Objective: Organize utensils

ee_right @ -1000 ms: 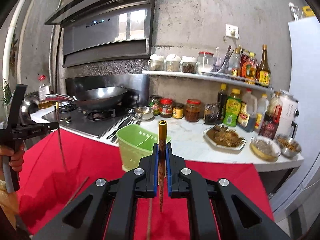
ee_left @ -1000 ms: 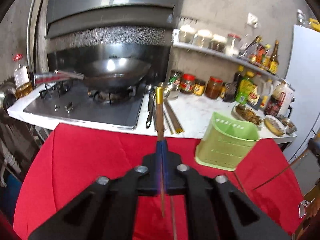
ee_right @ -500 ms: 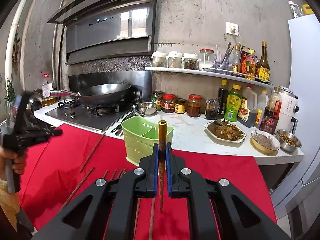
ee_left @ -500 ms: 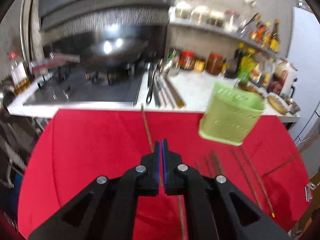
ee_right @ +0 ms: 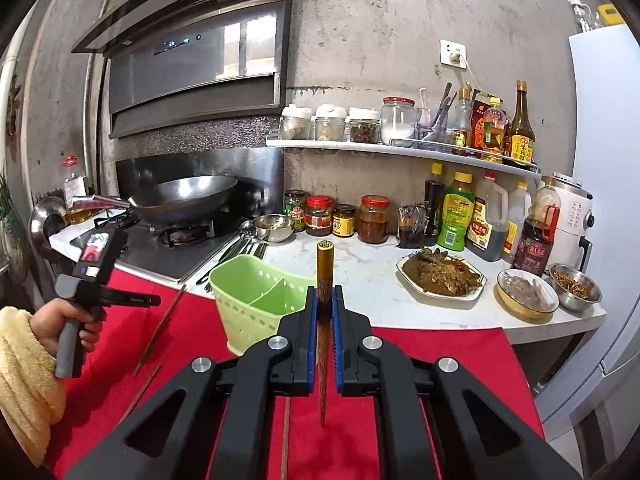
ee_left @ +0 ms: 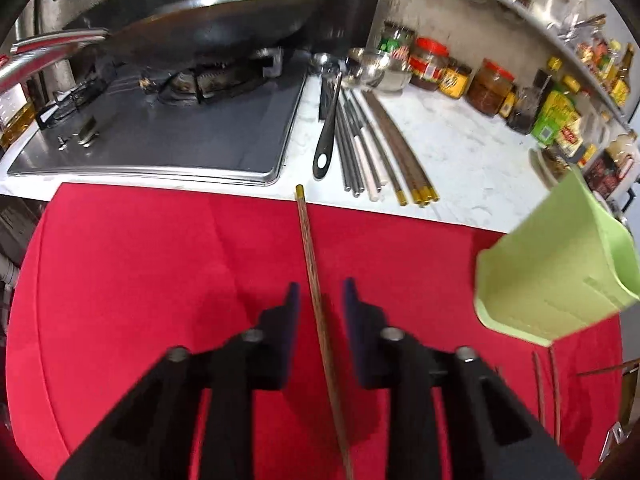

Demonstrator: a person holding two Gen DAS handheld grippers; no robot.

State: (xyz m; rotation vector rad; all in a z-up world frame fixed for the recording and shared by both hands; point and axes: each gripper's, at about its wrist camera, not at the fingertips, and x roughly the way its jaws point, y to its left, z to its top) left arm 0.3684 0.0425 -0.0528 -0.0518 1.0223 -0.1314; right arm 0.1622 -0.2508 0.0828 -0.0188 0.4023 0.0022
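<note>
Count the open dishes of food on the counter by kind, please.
Steel bowls: 2
Yellow bowl: 1
Plate: 1
Total: 4

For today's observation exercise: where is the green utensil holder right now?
In the right wrist view the green utensil holder stands on the red cloth at the counter's edge, just left of the right gripper; the left wrist view shows it at far right.
</note>
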